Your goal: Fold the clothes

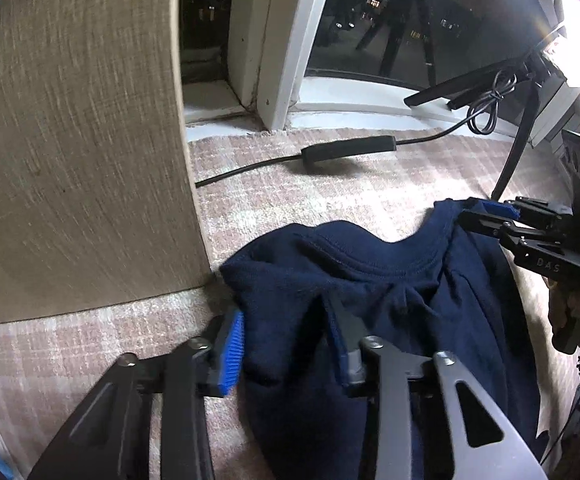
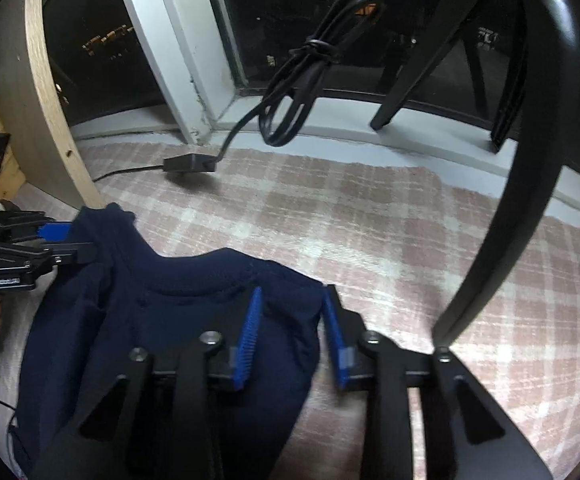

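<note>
Crowding the navy shirt (image 1: 369,280), held at both shoulders by left and right fingers (image 1: 234,348): wooden panel (image 1: 78,140), power brick (image 1: 345,148).

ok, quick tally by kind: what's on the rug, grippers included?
Navy garment: 1
Grippers: 2, left gripper and right gripper
Black power brick with cable: 1
Total: 4

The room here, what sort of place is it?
Probably a home bedroom or living room at night: a plaid pink rug covers the floor, a dark window with a white sill sits low, and a navy shirt lies ready for folding.
</note>
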Tool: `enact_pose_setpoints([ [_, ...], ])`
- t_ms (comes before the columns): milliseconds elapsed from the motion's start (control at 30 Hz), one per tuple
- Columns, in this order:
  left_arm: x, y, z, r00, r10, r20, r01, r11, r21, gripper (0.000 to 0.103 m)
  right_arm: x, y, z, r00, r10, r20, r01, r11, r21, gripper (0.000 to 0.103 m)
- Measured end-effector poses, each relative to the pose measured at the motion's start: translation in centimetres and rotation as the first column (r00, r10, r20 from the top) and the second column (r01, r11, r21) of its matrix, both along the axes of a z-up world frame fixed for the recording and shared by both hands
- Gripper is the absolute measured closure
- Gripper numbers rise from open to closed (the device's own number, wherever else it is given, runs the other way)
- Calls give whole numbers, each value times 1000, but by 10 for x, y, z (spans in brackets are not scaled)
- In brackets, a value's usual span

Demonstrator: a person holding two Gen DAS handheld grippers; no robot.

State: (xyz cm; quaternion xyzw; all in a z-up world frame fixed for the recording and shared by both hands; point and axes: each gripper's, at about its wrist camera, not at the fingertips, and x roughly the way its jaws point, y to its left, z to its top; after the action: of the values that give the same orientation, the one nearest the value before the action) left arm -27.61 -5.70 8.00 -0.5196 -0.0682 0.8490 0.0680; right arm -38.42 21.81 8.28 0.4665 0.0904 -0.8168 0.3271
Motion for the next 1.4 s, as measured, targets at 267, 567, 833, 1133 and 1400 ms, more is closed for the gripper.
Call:
enact_pose_setpoints([
  [267, 8, -11, 9, 998, -12, -55, 16, 997, 78, 100, 3, 17, 15, 999, -1, 35, 6, 987, -162, 96],
  [567, 62, -5, 82, 980, -85, -179, 103, 990, 91, 100, 55, 49, 88, 1000, 0, -30, -9, 956, -294, 96],
  [833, 183, 7, 137, 957, -133, -258, 160, 983, 87, 100, 161, 110, 149, 993, -40, -110, -2, 933, -361, 96],
  [1133, 328, 35, 122, 968, -150, -201, 183, 970, 159, 100, 295, 159, 134, 993, -61, -99, 27, 947, -321, 96],
  [1400, 387, 68, 49, 972, -234, -13, 234, 964, 129, 95, 348, 168, 45, 995, -52, 80, 62, 989, -131, 96],
])
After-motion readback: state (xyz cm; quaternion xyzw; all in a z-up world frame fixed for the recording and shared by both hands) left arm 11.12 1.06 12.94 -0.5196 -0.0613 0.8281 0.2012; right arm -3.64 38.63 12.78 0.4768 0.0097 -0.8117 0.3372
